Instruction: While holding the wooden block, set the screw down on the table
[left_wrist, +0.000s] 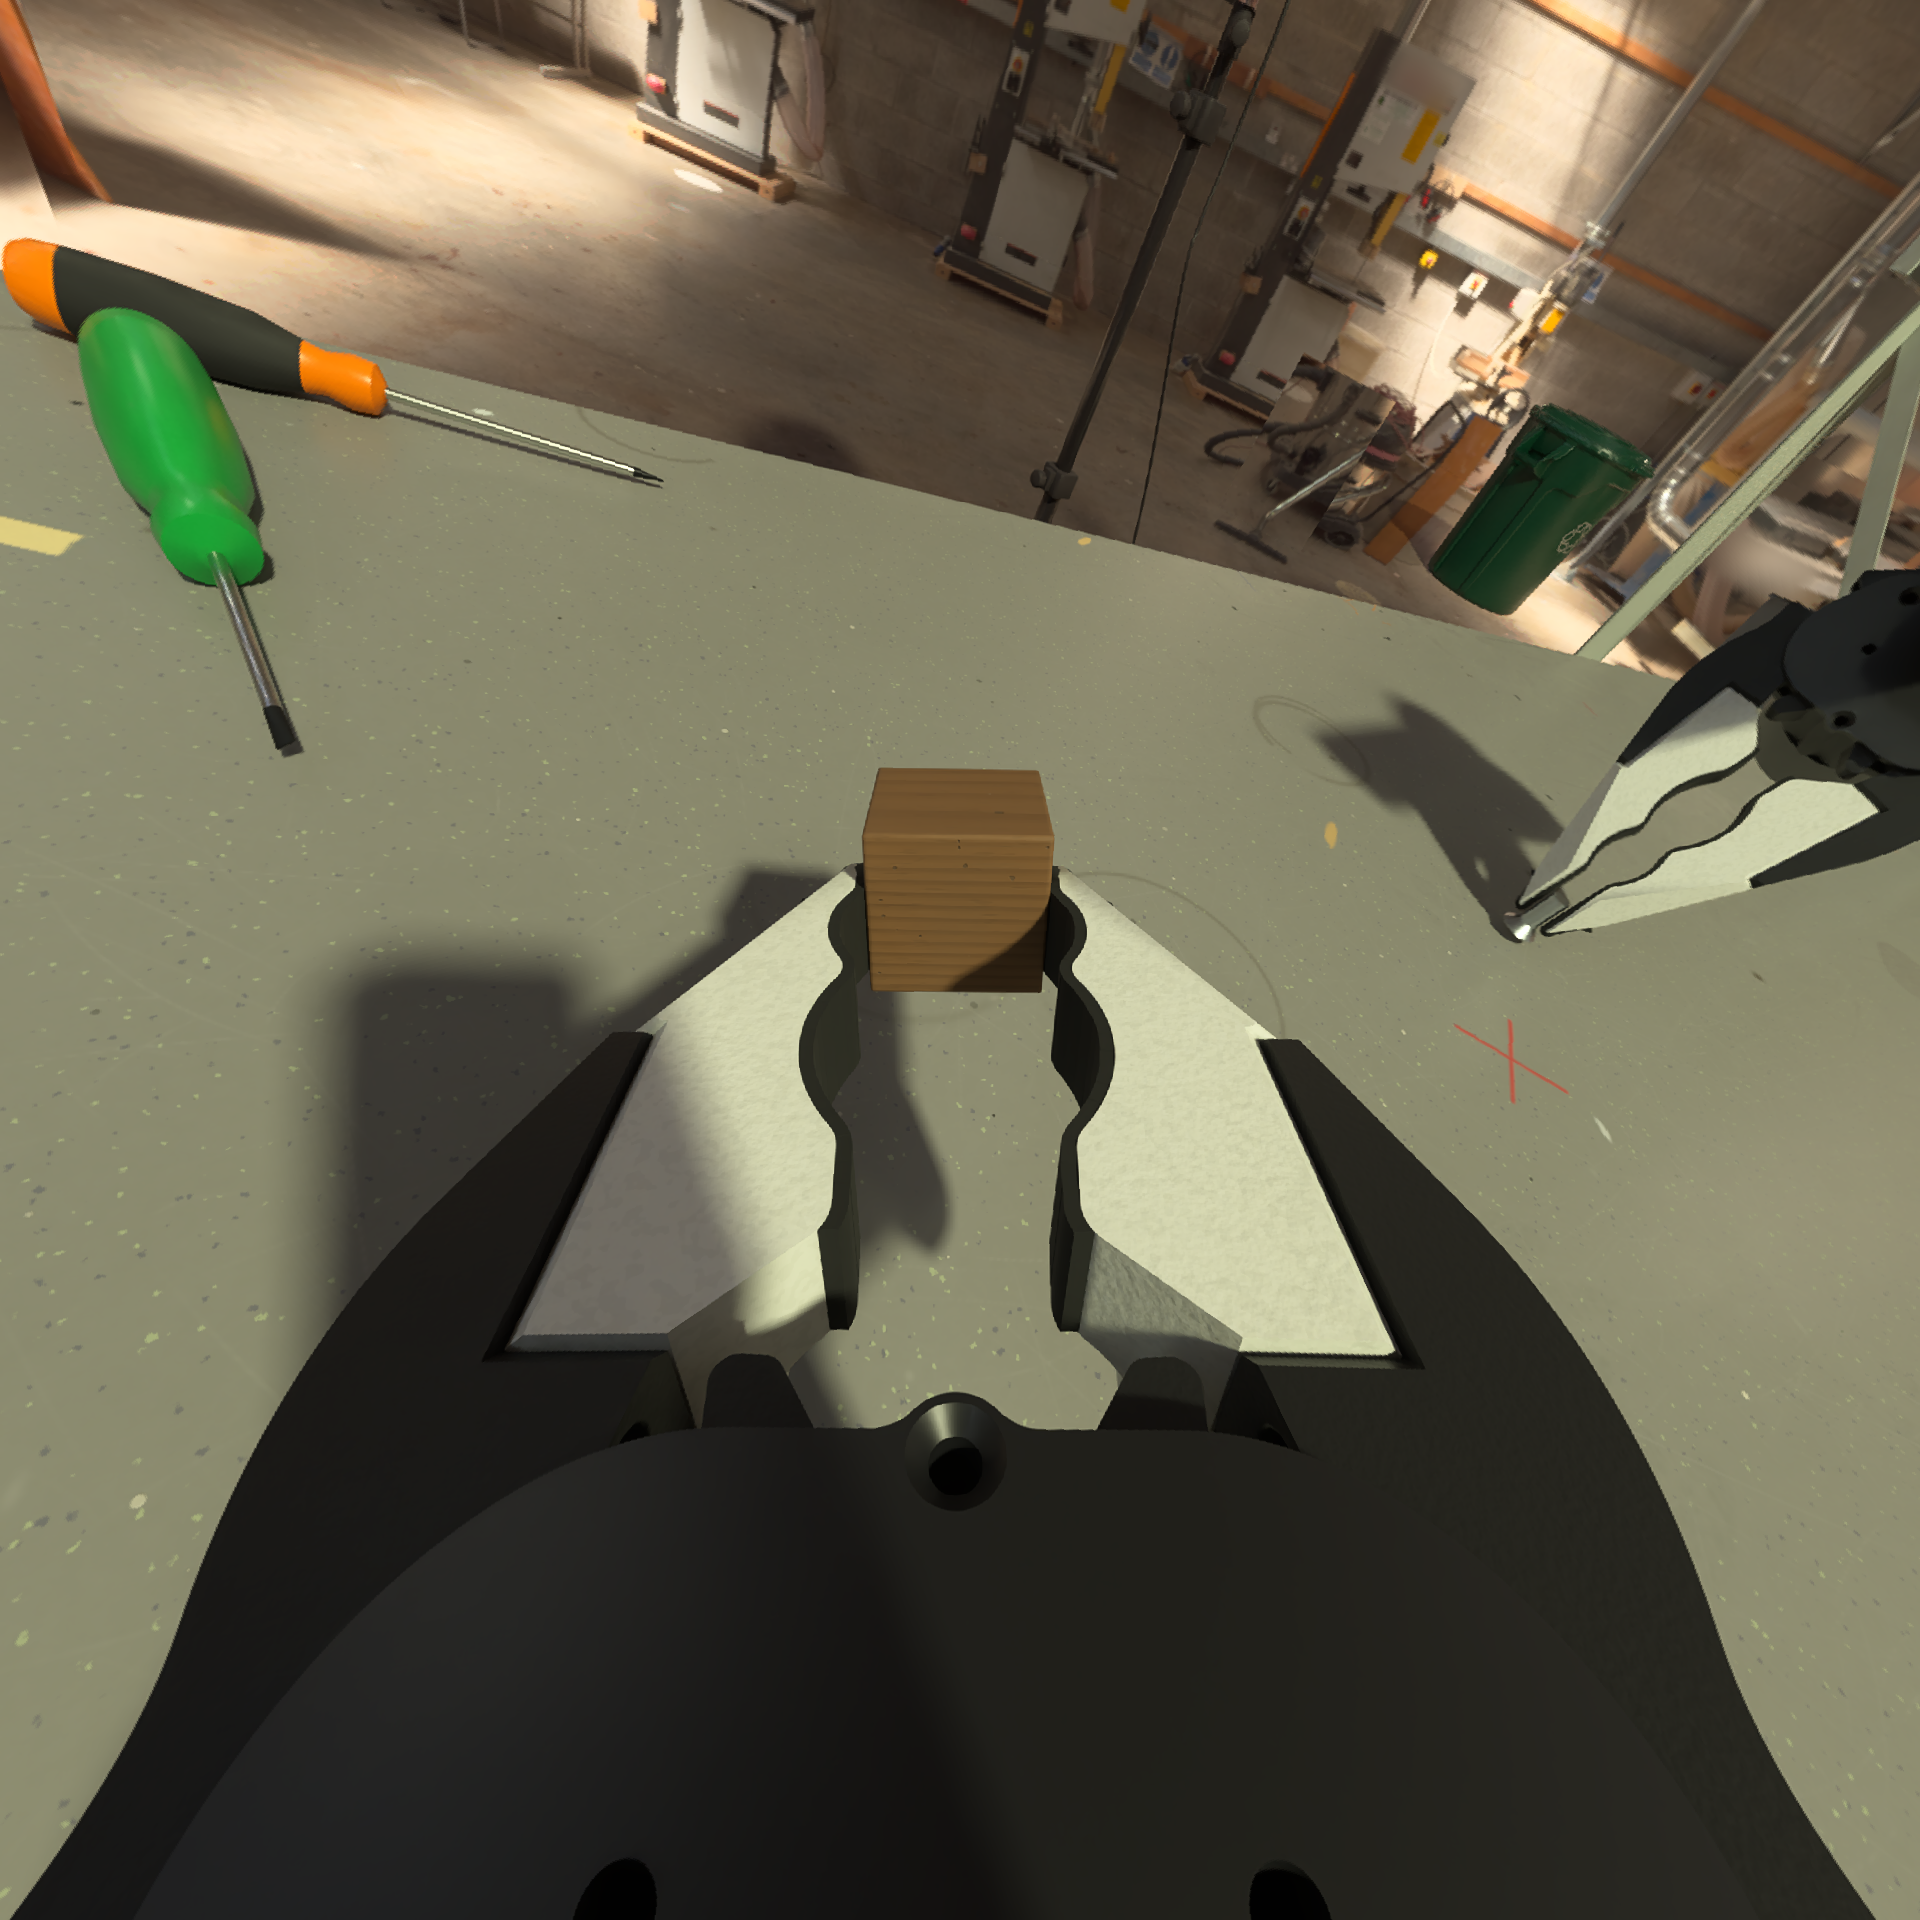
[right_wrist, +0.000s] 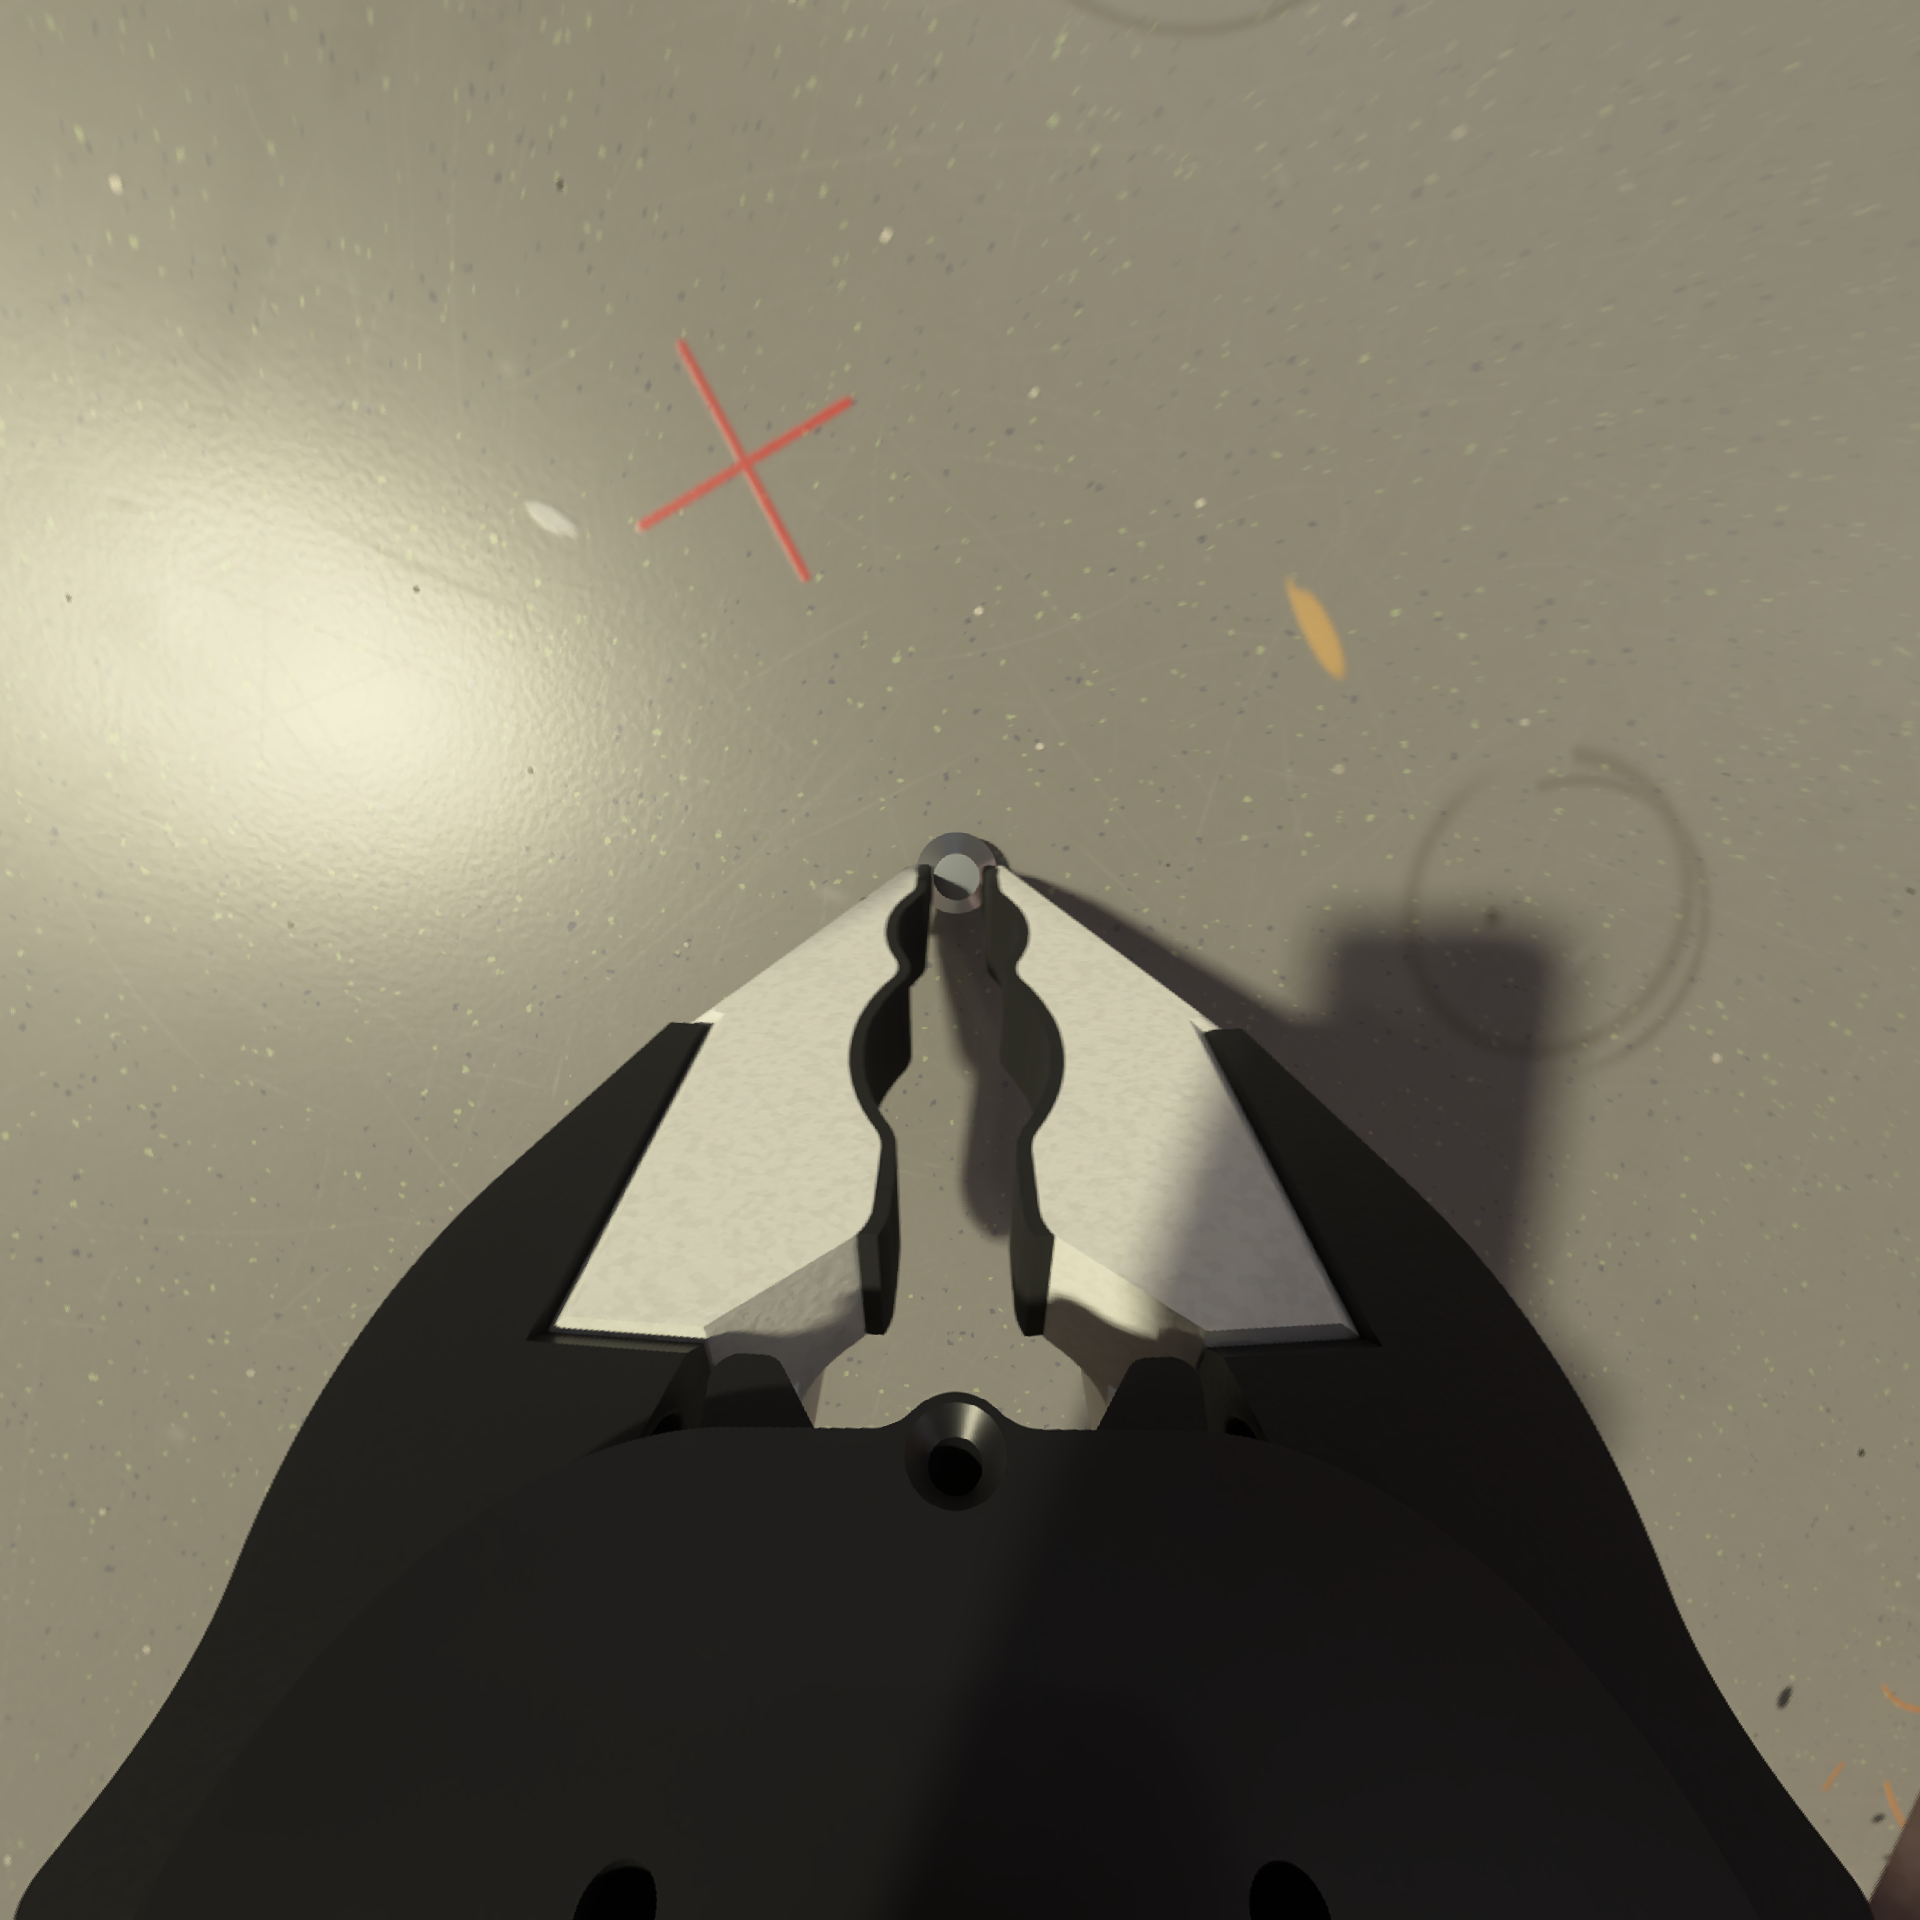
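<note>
In the left wrist view my left gripper (left_wrist: 956, 883) is shut on a small wooden block (left_wrist: 956, 878), pinched between its fingertips above the grey-green table (left_wrist: 623, 831). My right gripper (right_wrist: 958, 873) is shut on a small silver screw (right_wrist: 956, 871) held at its fingertips, pointing steeply down, close over the table (right_wrist: 416, 312). In the left wrist view the right gripper (left_wrist: 1538, 920) shows at the far right, its tips down near the table with the screw (left_wrist: 1519, 925) at them. Whether the screw touches the table I cannot tell.
A green-handled screwdriver (left_wrist: 177, 457) and an orange-and-black screwdriver (left_wrist: 208, 322) lie at the table's far left. A red cross mark (right_wrist: 746, 468) (left_wrist: 1512, 1060) is on the table ahead of the right gripper. The table's far edge (left_wrist: 1039, 514) runs behind the block.
</note>
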